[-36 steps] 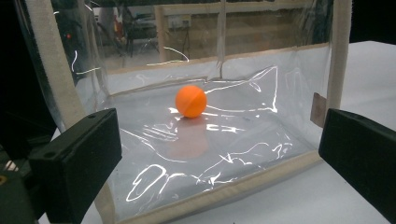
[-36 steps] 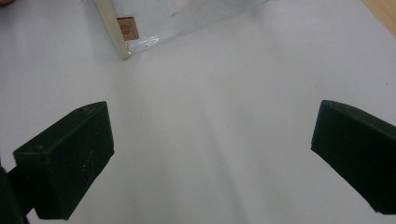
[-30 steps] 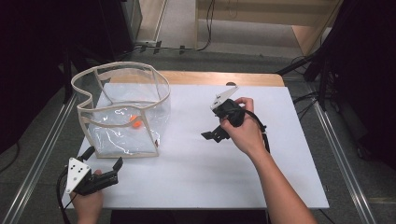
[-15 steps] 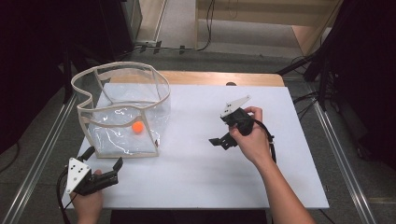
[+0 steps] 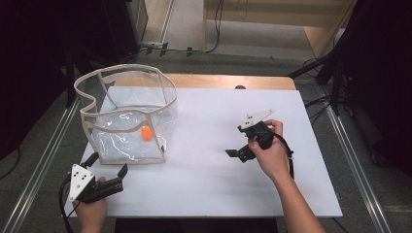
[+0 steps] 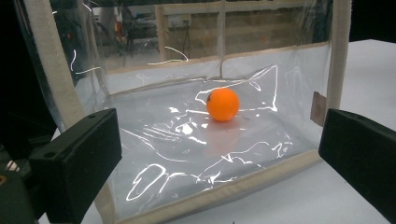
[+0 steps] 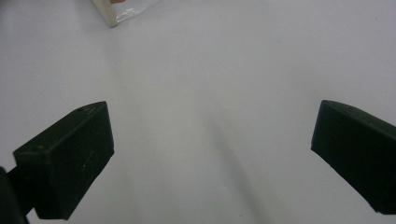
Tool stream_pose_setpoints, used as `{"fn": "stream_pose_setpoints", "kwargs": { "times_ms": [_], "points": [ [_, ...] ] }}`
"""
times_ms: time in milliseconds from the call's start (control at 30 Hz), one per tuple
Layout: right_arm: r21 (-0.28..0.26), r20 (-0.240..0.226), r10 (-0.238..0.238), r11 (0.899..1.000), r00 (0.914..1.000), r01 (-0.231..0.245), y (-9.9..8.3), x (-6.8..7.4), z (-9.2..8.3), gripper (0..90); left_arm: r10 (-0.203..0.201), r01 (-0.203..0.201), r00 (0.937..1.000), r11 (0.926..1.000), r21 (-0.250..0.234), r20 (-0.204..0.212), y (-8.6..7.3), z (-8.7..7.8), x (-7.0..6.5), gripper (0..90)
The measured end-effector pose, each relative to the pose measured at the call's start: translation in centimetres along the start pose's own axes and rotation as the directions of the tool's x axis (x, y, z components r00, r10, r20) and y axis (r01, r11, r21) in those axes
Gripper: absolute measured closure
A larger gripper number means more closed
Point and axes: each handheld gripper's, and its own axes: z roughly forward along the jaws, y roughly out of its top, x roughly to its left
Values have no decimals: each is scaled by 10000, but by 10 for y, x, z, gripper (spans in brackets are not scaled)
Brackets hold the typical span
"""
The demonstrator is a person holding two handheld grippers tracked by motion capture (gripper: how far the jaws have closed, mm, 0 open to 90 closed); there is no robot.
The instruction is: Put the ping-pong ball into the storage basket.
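Since the orange ball [image 5: 145,133] already lies on the floor of the clear bag [image 5: 127,119], toward its near right corner and touching neither gripper, I judge the placing step done. Bag: transparent plastic with cream fabric trim, standing upright and open-topped on the left part of the white table [image 5: 204,179]. Left gripper [image 5: 108,171]: near the table's front left corner, just in front of the bag's near wall; jaws spread wide and empty, and the left gripper view looks through the plastic at the ball between them. Right gripper [image 5: 236,154]: over bare table at centre right, well apart from the bag; jaws likewise parted, nothing between them but tabletop in the right gripper view. Remaining, as far as I can judge: little or nothing for the ball; perhaps closing or moving the bag.
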Motion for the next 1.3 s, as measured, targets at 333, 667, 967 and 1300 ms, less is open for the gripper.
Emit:
{"fn": "stream_pose_setpoints", "kwargs": {
  "times_ms": [333, 667, 967, 1300],
  "points": [
    [-480, 262, 355, 9983, 9990, -342, -32, -3, -11, 0, 23, -23, 10000, 10000, 15, -13, 0, 0, 0, 0],
    [-878, 449, 833, 9930, 9955, -792, -65, -7, -22, 0, 46, -46, 10000, 10000, 23, -31, 0, 0, -1, 0],
    [-1323, 687, 1147, 9856, 9910, -1049, -93, -9, -31, 0, 71, -71, 10000, 10000, 44, -32, 0, 0, -1, 0],
    [-1881, 960, 1602, 9721, 9824, -1402, -123, -8, -42, 0, 66, -66, 10000, 10000, 39, -32, 0, 0, -1, 0]
  ]
}}
